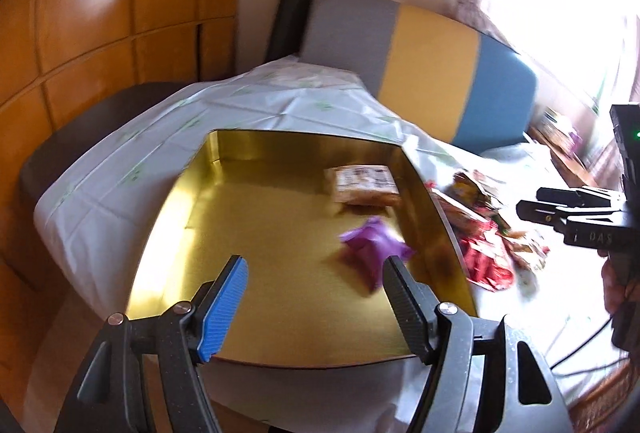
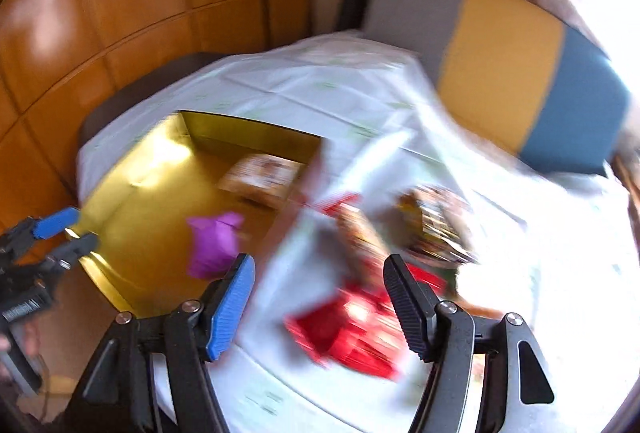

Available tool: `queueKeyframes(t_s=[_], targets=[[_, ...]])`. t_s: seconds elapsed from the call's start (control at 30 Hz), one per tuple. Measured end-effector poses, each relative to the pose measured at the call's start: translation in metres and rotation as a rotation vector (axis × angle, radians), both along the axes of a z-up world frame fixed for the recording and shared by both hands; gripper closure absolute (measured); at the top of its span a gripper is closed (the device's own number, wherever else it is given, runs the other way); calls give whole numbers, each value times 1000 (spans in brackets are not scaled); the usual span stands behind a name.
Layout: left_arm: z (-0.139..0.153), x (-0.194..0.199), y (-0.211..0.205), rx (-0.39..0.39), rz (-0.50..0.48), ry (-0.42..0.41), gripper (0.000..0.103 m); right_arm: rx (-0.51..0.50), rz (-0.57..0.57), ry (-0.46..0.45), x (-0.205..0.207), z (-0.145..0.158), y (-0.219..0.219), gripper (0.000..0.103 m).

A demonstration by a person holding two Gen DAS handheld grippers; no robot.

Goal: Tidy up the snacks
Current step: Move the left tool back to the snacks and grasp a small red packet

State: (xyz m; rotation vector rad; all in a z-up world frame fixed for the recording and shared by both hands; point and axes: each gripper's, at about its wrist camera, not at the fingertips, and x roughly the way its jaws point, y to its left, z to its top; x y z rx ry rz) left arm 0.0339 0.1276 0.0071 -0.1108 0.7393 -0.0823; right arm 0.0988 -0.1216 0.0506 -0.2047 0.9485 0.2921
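Note:
A gold box (image 1: 280, 297) lies open on the white tablecloth. Inside it are a purple snack packet (image 1: 372, 247) and a tan packet (image 1: 366, 185) at the far right corner. My left gripper (image 1: 316, 273) is open and empty above the box, the purple packet just beyond its right finger. My right gripper (image 2: 320, 273) is open and empty above a red packet (image 2: 352, 329) on the cloth, right of the box (image 2: 132, 201). The purple packet (image 2: 214, 243) and tan packet (image 2: 260, 175) show there too. The view is blurred.
More loose snack packets (image 1: 484, 201) lie on the cloth right of the box, including a dark printed one (image 2: 436, 225). A grey, yellow and blue sofa back (image 1: 432, 73) stands behind the table. Wooden panels (image 1: 100, 13) fill the left. The right gripper shows at the right edge (image 1: 560, 209).

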Motion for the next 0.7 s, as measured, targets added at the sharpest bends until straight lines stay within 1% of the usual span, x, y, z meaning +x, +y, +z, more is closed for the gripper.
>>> queueKeyframes(t_s=[0.1,0.23,0.3,0.33,0.4,0.47,0.5,0.6,0.7], targets=[[7,1,-23,15,-85,-6,33,-46,-81,28,-5,-5,-46,35],[18,5,-67,48,-249,-18,41,-102,-162,61,-13,-20,-98,35],[20,11,-93,54,-338,6,42,-104,-206,79,-16,-31,-122,35],[20,13,-105,57,-372,18,46,-95,-228,88,-18,-36,-133,35],[19,22,-131,65,-451,56,47,-61,-272,101,-20,-46,-151,35],[16,29,-152,93,-508,85,48,-39,-308,142,-18,-53,-163,35],[14,32,-162,111,-532,96,48,-37,-314,144,-16,-52,-165,35],[4,47,-191,177,-593,149,48,-7,-303,118,-14,-46,-167,35],[-7,62,-206,209,-615,208,48,11,-287,92,-17,-39,-163,35]])
